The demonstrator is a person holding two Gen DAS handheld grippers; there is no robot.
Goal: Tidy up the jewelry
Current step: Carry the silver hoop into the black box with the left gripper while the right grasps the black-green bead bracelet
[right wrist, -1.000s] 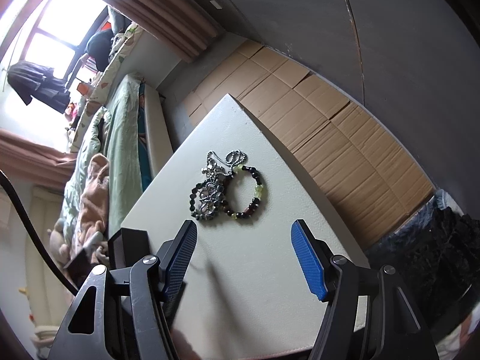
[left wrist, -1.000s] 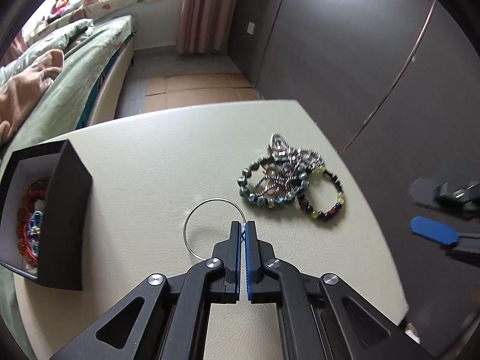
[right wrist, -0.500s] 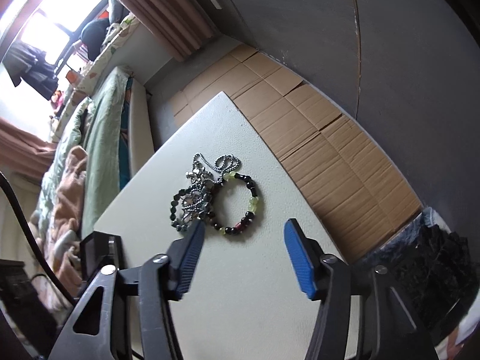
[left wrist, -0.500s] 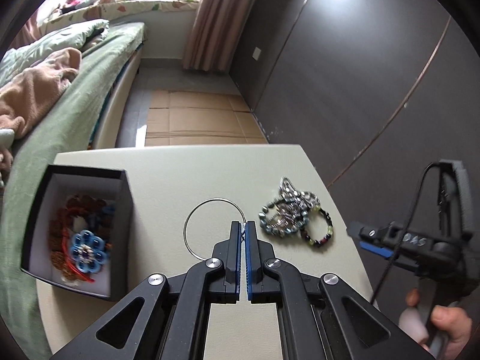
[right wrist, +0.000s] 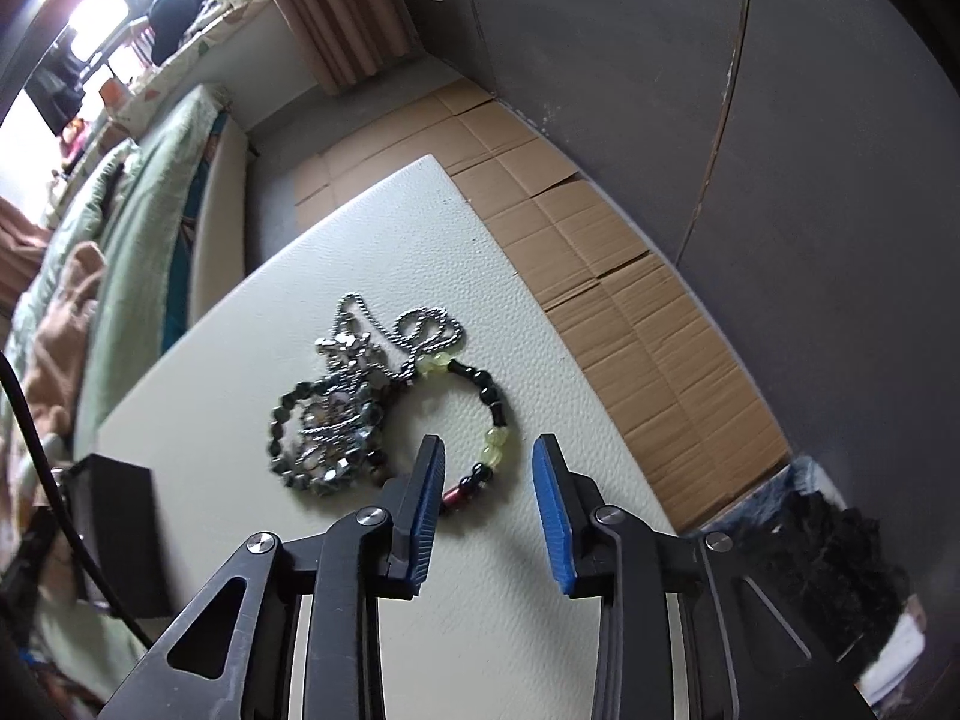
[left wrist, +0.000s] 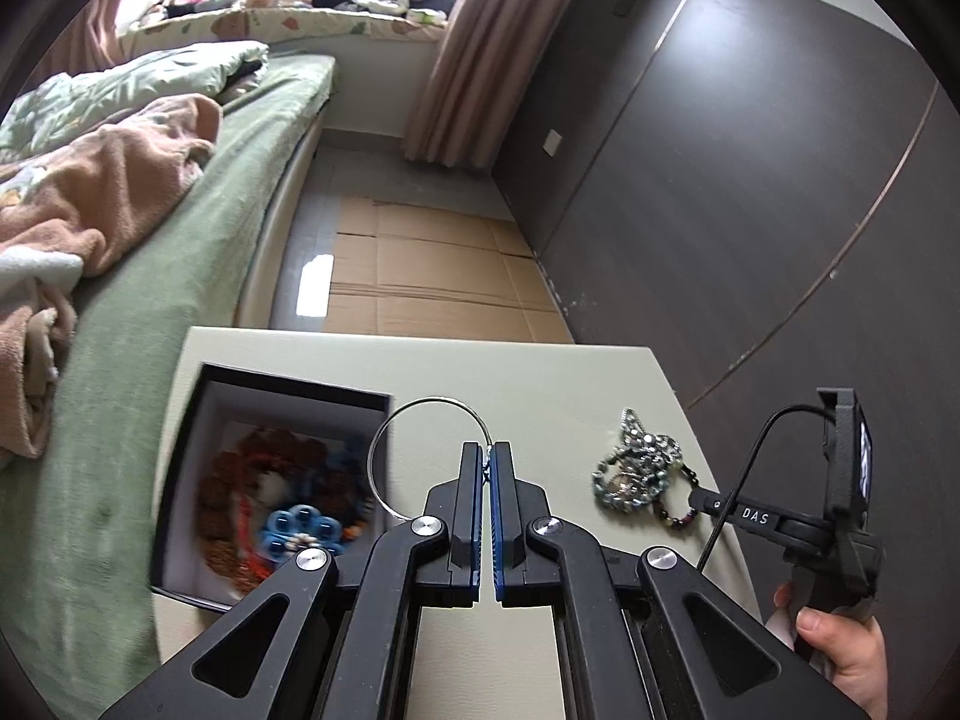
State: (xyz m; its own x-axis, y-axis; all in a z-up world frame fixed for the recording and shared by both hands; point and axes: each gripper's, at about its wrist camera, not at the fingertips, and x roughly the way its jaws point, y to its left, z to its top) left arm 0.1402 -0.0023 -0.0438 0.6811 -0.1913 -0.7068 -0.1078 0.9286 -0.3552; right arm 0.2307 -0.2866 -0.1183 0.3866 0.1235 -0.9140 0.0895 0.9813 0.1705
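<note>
Two grippers work over the pale desk (left wrist: 540,378). The left gripper (left wrist: 486,468) has its jaws pinched tight on one thin silver ring (left wrist: 420,414), which hangs in the air over the right edge of the one black box (left wrist: 288,387). Inside the box lie a brown beaded loop and a blue flower-shaped piece (left wrist: 300,531). A second ago the ring sat low over bare desk with the box off to the left; now it is carried across to the box.

The right gripper (right wrist: 489,468) is closing its jaws, narrower than a second ago, with the near side of one black-and-yellow bead bracelet (right wrist: 495,420) between them; I cannot tell whether the pads touch it yet. Just left of it lie one grey bead bracelet (right wrist: 282,420) and one silver chain (right wrist: 420,324), tangled together in a single pile. A hand (left wrist: 840,654) grips the right handle.
</note>
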